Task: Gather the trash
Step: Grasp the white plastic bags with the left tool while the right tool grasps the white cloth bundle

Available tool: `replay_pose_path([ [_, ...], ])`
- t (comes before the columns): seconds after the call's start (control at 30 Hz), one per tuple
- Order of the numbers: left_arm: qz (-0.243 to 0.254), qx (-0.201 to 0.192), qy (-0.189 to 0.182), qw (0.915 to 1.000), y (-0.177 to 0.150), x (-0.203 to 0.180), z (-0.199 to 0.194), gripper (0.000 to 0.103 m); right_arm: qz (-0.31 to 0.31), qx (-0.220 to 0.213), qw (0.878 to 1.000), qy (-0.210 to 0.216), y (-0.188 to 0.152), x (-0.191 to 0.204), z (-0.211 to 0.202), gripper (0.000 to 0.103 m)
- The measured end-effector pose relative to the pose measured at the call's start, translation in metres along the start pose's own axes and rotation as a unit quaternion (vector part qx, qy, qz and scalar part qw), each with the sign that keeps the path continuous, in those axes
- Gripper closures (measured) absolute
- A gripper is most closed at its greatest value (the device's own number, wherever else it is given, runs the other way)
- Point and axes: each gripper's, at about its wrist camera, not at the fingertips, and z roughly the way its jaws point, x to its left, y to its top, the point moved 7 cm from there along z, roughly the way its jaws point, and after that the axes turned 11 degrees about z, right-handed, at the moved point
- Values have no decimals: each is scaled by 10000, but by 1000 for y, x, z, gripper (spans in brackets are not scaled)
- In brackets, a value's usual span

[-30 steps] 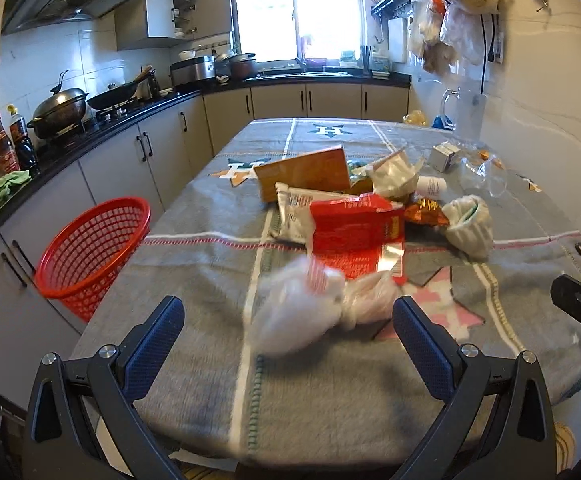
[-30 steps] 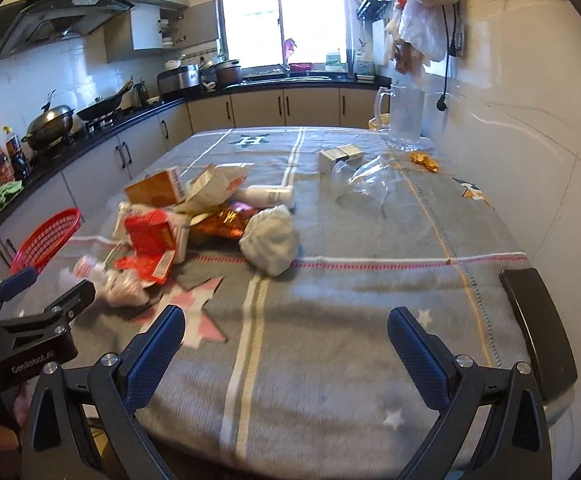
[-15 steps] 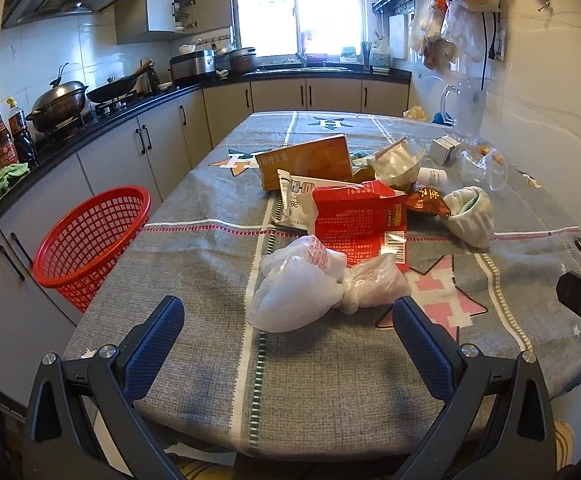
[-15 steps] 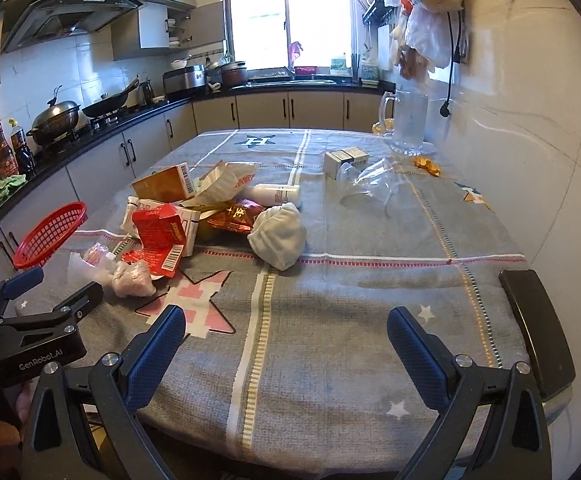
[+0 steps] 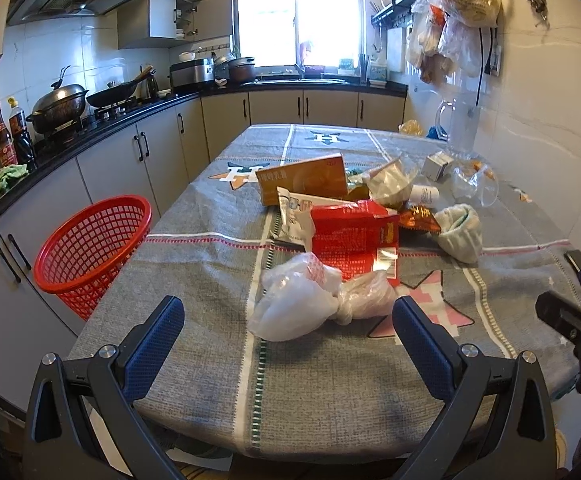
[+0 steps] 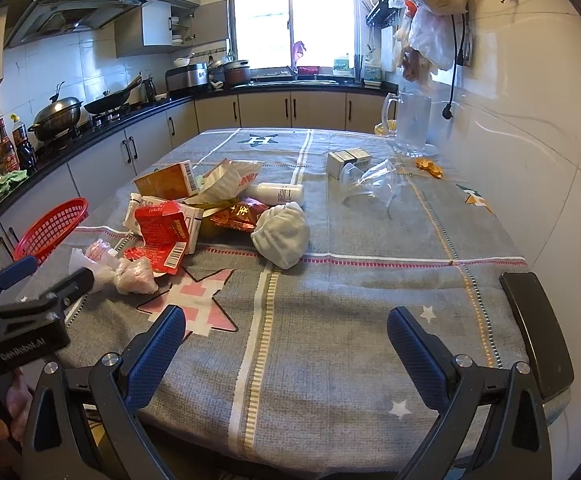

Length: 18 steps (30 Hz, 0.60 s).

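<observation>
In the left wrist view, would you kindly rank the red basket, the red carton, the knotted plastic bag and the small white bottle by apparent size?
1. red basket
2. knotted plastic bag and red carton: look alike; the bag lies nearer the camera, so unsure
3. small white bottle, smallest, though farthest back

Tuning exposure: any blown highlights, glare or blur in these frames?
Left wrist: window blown out white, glare patch on the red carton, otherwise sharp. Right wrist: window also clipped, table evenly lit. Both show fisheye bending at the edges.
</observation>
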Motion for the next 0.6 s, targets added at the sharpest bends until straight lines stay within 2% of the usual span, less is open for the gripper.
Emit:
replay_pose_path([
  [0.13, -124, 8, -44, 9999, 0, 6, 0, 0, -20, 11, 10000, 14, -1, 2, 2, 1],
  [0.6, -4, 198, -132, 9997, -6, 0, 10, 0, -26, 120, 9999, 79, -5, 6, 7, 1],
])
